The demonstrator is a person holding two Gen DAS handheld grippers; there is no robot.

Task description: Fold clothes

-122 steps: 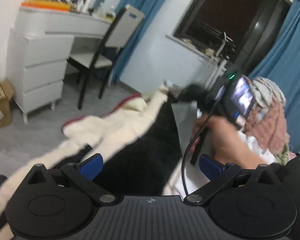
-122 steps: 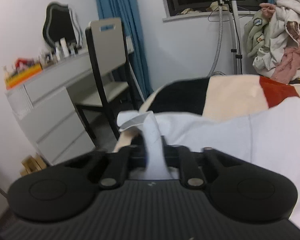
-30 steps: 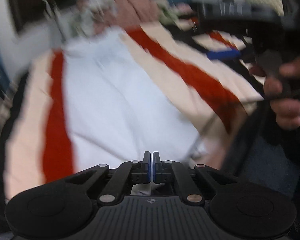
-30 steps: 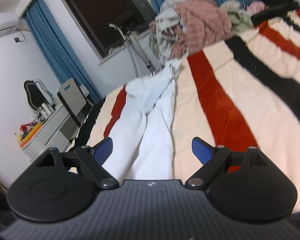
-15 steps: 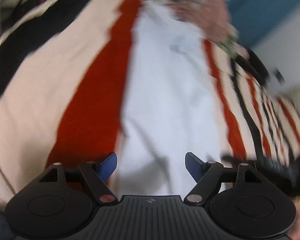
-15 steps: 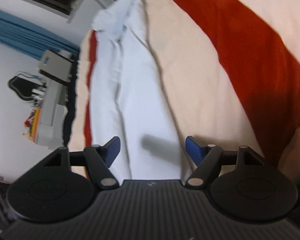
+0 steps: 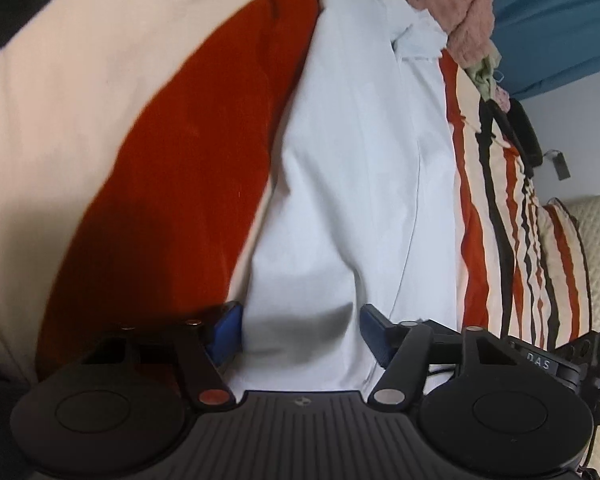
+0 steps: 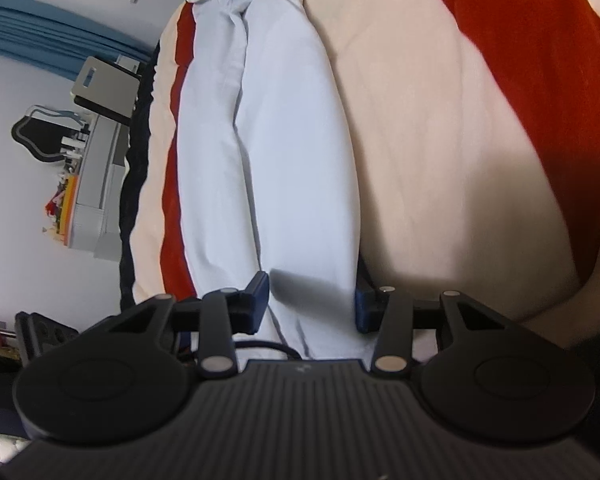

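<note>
White trousers (image 7: 352,168) lie stretched out lengthwise on a bed with a red, cream and black striped blanket (image 7: 148,152). My left gripper (image 7: 300,332) is open and low over the near end of one leg, its blue pads either side of the cloth. In the right wrist view the same trousers (image 8: 284,152) run away from me, both legs side by side. Open as well, my right gripper (image 8: 312,304) straddles the near end of the right-hand leg. Neither gripper holds the cloth. The other gripper's body (image 7: 560,364) shows at the lower right of the left wrist view.
A heap of pink and pale clothes (image 7: 460,12) sits at the far end of the bed by a blue curtain (image 7: 560,20). A pillow (image 7: 596,248) lies at the right. A white dresser (image 8: 88,200) and a chair (image 8: 104,88) stand beside the bed.
Both grippers have dropped closer to the near ends of the trouser legs. The left one, shut a second ago, now stands open; the right one stays open.
</note>
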